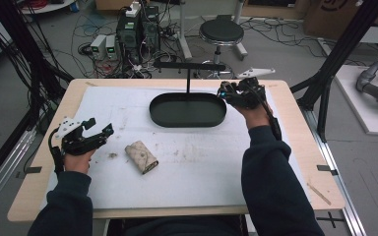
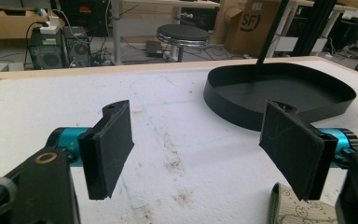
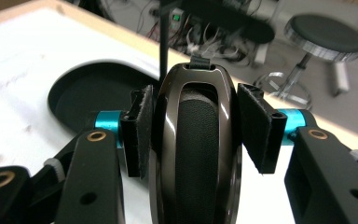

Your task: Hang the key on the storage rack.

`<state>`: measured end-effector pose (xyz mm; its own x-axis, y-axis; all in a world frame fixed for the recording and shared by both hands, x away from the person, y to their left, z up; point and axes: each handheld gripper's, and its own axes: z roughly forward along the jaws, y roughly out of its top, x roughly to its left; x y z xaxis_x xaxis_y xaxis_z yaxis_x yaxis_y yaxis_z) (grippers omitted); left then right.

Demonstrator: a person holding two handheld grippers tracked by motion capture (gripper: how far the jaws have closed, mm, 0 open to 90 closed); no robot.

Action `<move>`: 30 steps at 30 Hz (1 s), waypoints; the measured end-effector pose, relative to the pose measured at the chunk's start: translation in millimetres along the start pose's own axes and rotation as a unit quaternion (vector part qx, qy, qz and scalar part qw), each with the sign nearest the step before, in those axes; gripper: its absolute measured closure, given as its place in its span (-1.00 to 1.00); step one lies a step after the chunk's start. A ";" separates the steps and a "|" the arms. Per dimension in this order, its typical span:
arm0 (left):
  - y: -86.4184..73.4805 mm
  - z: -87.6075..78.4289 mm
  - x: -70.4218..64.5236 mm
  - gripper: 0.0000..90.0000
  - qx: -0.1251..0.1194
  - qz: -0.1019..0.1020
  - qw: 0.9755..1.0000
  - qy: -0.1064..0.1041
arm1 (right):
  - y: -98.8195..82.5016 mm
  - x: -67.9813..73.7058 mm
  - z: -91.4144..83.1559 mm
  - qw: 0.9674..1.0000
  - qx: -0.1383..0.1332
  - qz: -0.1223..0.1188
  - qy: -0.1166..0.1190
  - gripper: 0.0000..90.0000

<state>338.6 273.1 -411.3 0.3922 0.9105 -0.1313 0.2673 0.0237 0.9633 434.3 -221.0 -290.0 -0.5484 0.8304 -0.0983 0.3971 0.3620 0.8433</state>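
The right gripper (image 3: 193,135) has its pads (image 3: 142,135) clamped on the two flanks of a glossy dark brown oval piece with a black leather-like centre, probably a car key fob (image 3: 196,154), which stands upright between the jaws with a small loop at its top; in the high view this gripper (image 1: 241,93) is held up at the right end of the black oval tray (image 1: 187,120), just beside its rim. The left gripper (image 2: 200,149) has its jaws spread wide and pinches nothing; it hangs low over the white mat (image 1: 187,167) at the left (image 1: 86,137), with a beige quilted key pouch (image 1: 141,157) lying flat on the mat near it, a corner of which (image 2: 298,212) peeks in below its right pad. Behind the tray a thin black post with a crossbar (image 1: 188,66) stands up. The step in hand looks like carrying the fob to the tray or to that hanger. The next move calls for bringing the fob over the tray's floor, or lining its loop up with the bar, and only then easing the pads apart so it does not tip or slide off the rim
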 end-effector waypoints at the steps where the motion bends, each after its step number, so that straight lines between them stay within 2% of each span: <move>1: 0.1 -0.1 -0.1 -0.44 0.000 0.000 1.000 0.000 | 7.9 -1.2 2.8 1.000 -0.008 0.003 -0.004 0.11; 7: 0.1 -0.1 -0.1 -0.44 0.000 0.000 1.000 -0.001 | 26.1 -4.5 11.0 1.000 -0.014 0.003 -0.023 0.11; 10: -0.1 0.3 -0.2 -0.44 0.001 0.001 1.000 -0.002 | 29.5 -5.7 12.9 1.000 -0.016 0.007 -0.025 0.10; 13: 0.0 0.2 -0.5 -0.44 0.001 0.000 1.000 -0.002 | 38.5 -8.2 17.9 0.999 -0.018 0.007 -0.040 0.10; 16: 0.0 0.0 -0.4 -0.44 0.000 -0.001 1.000 -0.001 | 42.8 -9.9 21.1 0.999 -0.017 0.010 -0.041 0.10; 21: 0.0 0.2 -0.9 -0.44 0.001 0.002 1.000 -0.003 | 52.5 -11.6 26.7 0.998 -0.018 0.009 -0.064 0.10; 23: 0.0 0.2 -0.7 -0.44 0.002 0.001 1.000 -0.003 | 52.8 -14.2 29.3 0.997 -0.016 0.011 -0.072 0.10; 25: 0.2 -0.7 -0.7 -0.44 -0.001 0.000 1.000 -0.002 | 47.5 -19.6 35.1 0.997 0.008 0.020 -0.078 0.10; 30: 0.0 -0.5 -0.2 -0.44 -0.001 -0.002 1.000 -0.001 | 34.0 -26.6 38.7 0.996 0.011 0.034 -0.082 0.10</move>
<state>338.1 273.2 -411.2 0.3938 0.9092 -0.1352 0.2666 0.0278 0.9634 490.9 -214.4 -279.2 -0.3931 0.9105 -0.1286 0.4460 0.3111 0.8393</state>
